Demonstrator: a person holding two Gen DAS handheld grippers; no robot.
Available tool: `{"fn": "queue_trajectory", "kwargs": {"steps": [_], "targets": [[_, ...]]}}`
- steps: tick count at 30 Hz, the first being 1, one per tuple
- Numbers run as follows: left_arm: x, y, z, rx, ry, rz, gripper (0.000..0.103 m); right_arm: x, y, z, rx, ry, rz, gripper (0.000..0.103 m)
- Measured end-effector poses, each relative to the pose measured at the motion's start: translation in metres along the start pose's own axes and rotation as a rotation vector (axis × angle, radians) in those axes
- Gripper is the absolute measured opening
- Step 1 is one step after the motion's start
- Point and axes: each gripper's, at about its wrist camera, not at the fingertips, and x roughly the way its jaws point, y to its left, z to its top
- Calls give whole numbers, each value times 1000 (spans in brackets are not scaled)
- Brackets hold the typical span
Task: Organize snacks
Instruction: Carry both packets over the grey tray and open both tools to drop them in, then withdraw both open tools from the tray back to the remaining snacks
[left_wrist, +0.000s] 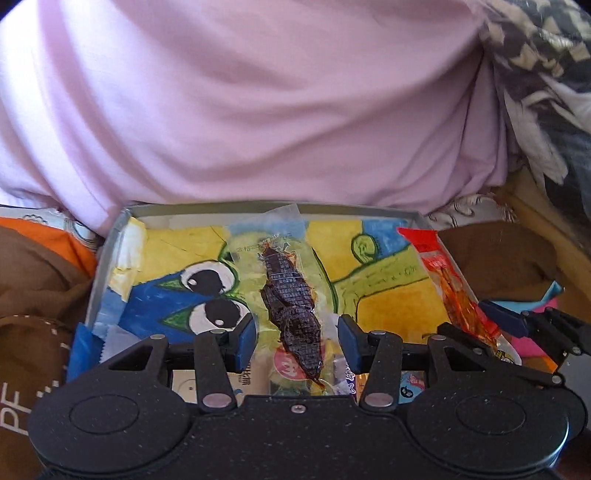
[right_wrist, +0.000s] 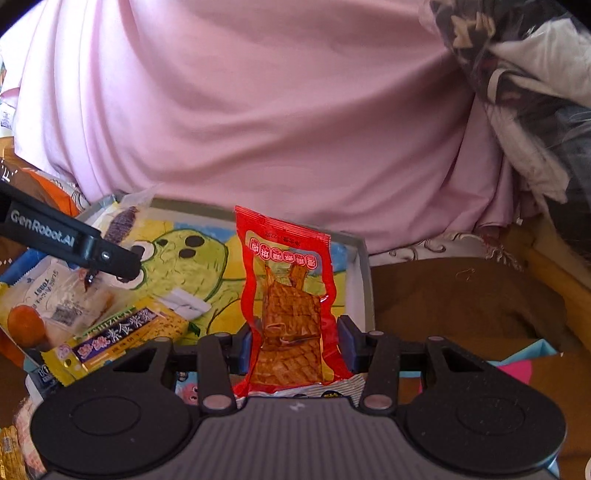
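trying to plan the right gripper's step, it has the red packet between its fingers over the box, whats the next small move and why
Probably lower the red snack packet into the box and let go. The right gripper holds it upright above the drawing-lined floor, near the right wall, with bare floor just ahead. The left gripper with its clear dark-snack packet sits farther left, so the paths look separate.

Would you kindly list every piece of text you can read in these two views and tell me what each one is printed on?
"GenRobot.AI": on the black arm of the left claw, right wrist view.
"TOAST": upside down on the clear bread packet.
"PE": partial, on the brown cloth.
Chinese characters on the red snack packet, the dark snack packet and the yellow and purple bar wrapper: too small or blurred to read.
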Motion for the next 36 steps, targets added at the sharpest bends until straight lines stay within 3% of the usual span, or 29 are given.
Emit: {"fn": "queue_trajectory", "kwargs": {"steps": [8,9,11,16,21,24,30,36], "targets": [[9,-1,-2,-28,15,9,51,8,3,-3,-17,1,-5,52],[8,0,-2,-35,13,17,53,8,3,-3,-16,-1,-4,52],[8,2,-2,-59,16,31,66,7,2,-3,-11,-9,-3,53],[-3,7,-1,-104,-11,37,74,-3,-1,-1,-1,-44,-4,66],[-30,4,-2,-120,-107,31,86,-27,-9,1,59,-134,-8,86],[-51,2,-7,-133,-179,40,92,-48,-15,0,114,-195,-4,93],[-93,2,-24,-162,-280,63,98,-91,-20,-2,179,-286,19,103],[-133,2,-39,-157,-322,90,102,-134,-19,-4,218,-333,23,103]]}}
